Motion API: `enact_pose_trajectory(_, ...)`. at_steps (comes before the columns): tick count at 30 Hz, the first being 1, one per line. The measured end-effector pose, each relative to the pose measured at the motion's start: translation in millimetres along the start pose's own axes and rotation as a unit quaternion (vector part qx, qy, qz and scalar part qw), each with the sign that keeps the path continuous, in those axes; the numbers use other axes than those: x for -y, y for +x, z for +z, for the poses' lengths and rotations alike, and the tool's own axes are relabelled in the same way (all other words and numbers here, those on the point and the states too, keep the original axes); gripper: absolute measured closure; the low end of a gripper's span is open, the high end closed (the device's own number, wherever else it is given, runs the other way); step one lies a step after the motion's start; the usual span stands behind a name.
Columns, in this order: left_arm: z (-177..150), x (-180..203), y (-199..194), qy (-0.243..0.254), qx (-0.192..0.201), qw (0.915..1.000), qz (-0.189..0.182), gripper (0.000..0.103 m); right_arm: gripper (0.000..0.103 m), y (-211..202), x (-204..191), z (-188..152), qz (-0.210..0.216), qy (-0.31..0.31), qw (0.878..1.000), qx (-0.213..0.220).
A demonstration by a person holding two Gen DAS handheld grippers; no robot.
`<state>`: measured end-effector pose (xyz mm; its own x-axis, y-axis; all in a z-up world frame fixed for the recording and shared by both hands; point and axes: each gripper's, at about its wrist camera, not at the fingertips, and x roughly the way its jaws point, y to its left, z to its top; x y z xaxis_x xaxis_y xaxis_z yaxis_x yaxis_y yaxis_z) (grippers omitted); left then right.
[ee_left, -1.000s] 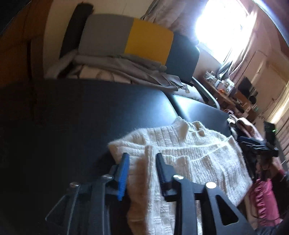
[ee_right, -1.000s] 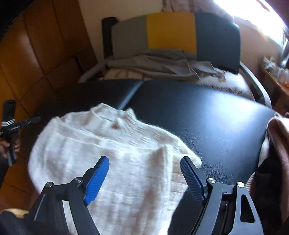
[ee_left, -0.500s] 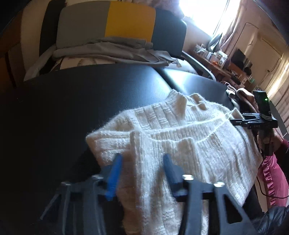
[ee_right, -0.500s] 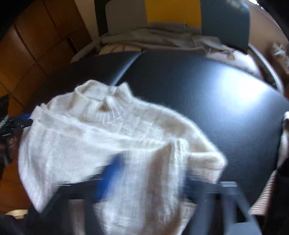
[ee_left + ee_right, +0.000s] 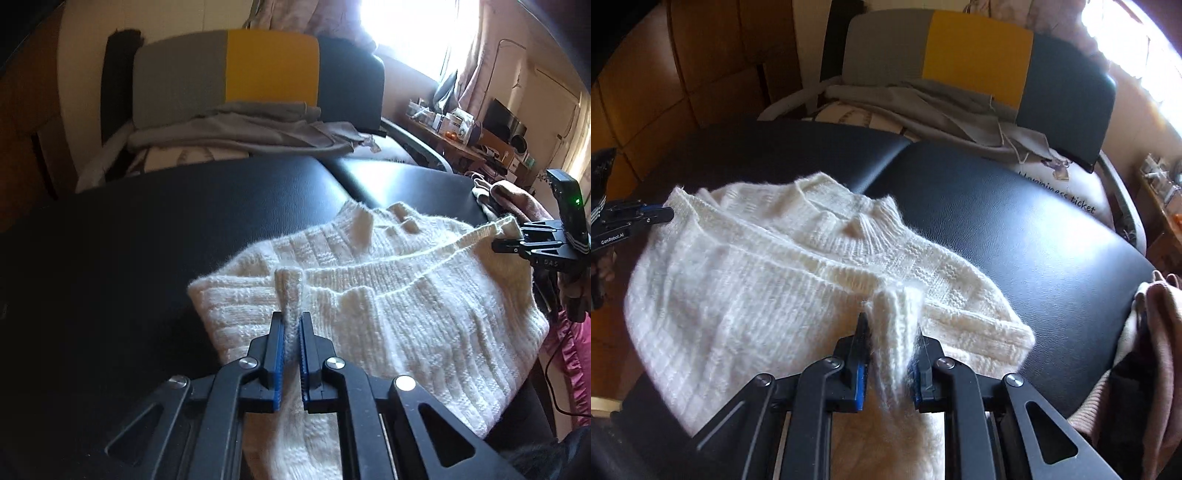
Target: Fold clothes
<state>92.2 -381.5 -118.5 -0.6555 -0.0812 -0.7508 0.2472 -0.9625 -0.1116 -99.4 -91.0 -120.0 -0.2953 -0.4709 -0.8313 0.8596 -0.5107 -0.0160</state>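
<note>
The left hand-held gripper (image 5: 291, 325) is clamped on a raised ridge of the white knit sweater (image 5: 388, 295), its blue-padded jaws nearly together with the fold pinched between them. The right hand-held gripper (image 5: 888, 332) also grips a pinch of the sweater (image 5: 768, 280); its jaws stand a little wider, with a thick fuzzy fold filling the gap. From the left wrist view the right hand-held gripper (image 5: 517, 245) shows at the sweater's far edge, and from the right wrist view the left hand-held gripper (image 5: 653, 214) touches the opposite edge.

The sweater lies spread on the black padded desk (image 5: 1015, 236), collar pointing away from both cameras, its near hem hanging over the front edge. Just beside it, at the right end of the desk, sits a heap of pinkish-brown clothes (image 5: 1156, 332). Behind the desk stands a chair (image 5: 266, 70) with grey, yellow and dark panels; grey garments (image 5: 258, 129) are piled on its seat.
</note>
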Motion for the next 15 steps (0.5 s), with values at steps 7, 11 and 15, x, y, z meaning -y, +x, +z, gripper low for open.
enact_pose_trajectory(7, 1.8, 10.5, -55.8, 0.008, 0.061, 0.9979, 0.02, 0.098, 0.085, -39.2, -10.3, -2.7, -0.014, -0.006, 0.999, 0.034)
enact_pose_trajectory(11, 9.6, 14.4, -101.8, 0.007, 0.111, 0.9937, 0.017, 0.098, 0.085, -72.9, -20.7, 0.6, -0.024, -0.023, 0.998, 0.061)
enact_pose_trajectory(15, 19.9, 14.5, -140.7, 0.003, 0.154, 0.9879, 0.015, 0.098, 0.085, -109.1, -24.3, 7.5, -0.038, -0.033, 0.994, 0.093)
